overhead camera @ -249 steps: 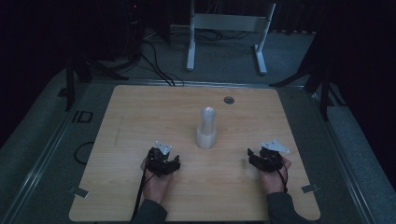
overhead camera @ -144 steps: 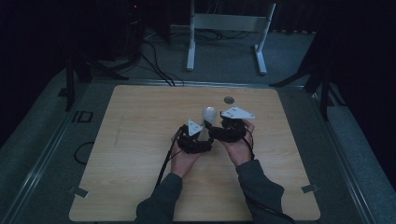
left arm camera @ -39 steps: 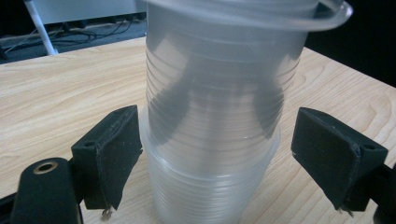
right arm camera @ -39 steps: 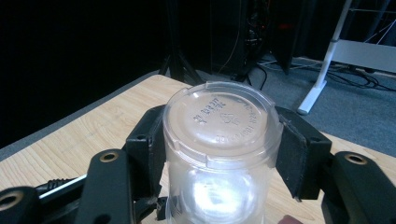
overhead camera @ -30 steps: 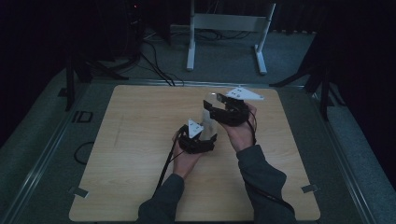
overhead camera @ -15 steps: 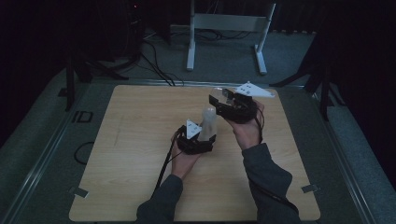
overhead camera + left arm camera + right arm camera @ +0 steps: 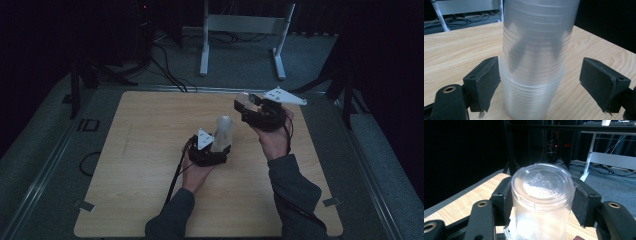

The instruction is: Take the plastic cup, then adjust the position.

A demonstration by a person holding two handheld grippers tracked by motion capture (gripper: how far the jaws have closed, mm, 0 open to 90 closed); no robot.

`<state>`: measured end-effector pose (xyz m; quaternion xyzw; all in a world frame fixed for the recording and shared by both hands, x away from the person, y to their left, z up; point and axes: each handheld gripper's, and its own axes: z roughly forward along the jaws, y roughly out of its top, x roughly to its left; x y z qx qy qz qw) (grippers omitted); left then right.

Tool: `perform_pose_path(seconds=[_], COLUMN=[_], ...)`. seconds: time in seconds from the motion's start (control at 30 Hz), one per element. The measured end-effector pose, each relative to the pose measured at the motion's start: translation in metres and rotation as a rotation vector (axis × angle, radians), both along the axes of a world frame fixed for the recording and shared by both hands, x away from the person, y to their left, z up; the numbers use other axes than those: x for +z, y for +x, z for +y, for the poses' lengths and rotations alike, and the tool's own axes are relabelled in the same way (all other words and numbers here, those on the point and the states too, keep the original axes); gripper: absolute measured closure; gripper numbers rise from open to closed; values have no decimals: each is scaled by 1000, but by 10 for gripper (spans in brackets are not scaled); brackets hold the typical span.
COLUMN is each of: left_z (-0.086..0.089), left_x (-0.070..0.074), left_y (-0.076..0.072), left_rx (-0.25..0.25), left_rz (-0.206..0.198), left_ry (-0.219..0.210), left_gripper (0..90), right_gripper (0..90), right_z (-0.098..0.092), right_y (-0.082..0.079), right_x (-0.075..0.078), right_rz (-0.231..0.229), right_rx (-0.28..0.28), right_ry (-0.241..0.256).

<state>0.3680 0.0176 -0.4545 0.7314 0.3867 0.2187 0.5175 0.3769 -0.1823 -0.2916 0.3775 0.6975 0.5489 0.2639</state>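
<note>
Over on the wooden table, the stack of clear plastic cups stands upright near the middle, and the left gripper is right down at its base. From the left gripper view the stack sits between the two black jaws – one pad is just about touching the lower cups, the other pad stands well clear, so that gripper is spread wide and not clamped on anything.

Now the right gripper – it's up off the table, beyond and to the right of the stack, carried in the person's right hand. It has a single clear cup pinched between its jaws. The right gripper view tells it best: the cup fills the space between the jaws, both pads pressed against its sides, the round embossed bottom turned toward the camera (the lettering is too faint to read).

Behind the table, a white metal frame stands on the grey floor, with cables trailing off to the left.
</note>
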Motion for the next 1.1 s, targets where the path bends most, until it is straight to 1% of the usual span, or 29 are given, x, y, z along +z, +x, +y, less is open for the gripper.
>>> perform_pose_path(seconds=[0.2, 0.27, 0.4, 0.43, 0.5, 0.57, 0.8, 0.9, 0.93, 1.1], left_z=[4, 6, 9, 11, 12, 14, 17, 17, 17, 18], left_x=[1, 2, 1, 0, 0, -1, 0, 0, 0, 3], left_y=[-3, -4, -5, -6, -7, -8, -10, -10, -12, -14], left_rx=[-8, -12, -9, -9, -9, -7, 0, 0, -1, -6], left_rz=[0, -3, 9, 16, 18, 18, 9, 10, 6, -5], left_ry=[10, 16, 5, -4, -3, -8, -7, -10, -15, -15], left_gripper=[166, 166, 166, 166, 166, 166, 166, 166, 166, 166], right_gripper=[409, 410, 409, 409, 409, 410, 410, 410, 410, 410], right_z=[-8, -13, -20, -25, -29, -33, -42, -44, -46, -51], right_y=[0, 0, 1, 0, 0, 0, -1, -1, -2, -3], right_x=[-1, -3, -5, -8, -10, -14, -21, -23, -25, -31], right_rz=[6, 8, 13, 20, 27, 32, 44, 49, 53, 61], right_rx=[-17, -27, -40, -51, -62, -72, -92, -96, -98, -109], right_ry=[1, -1, 1, 3, 7, 1, -18, -19, -19, -12])
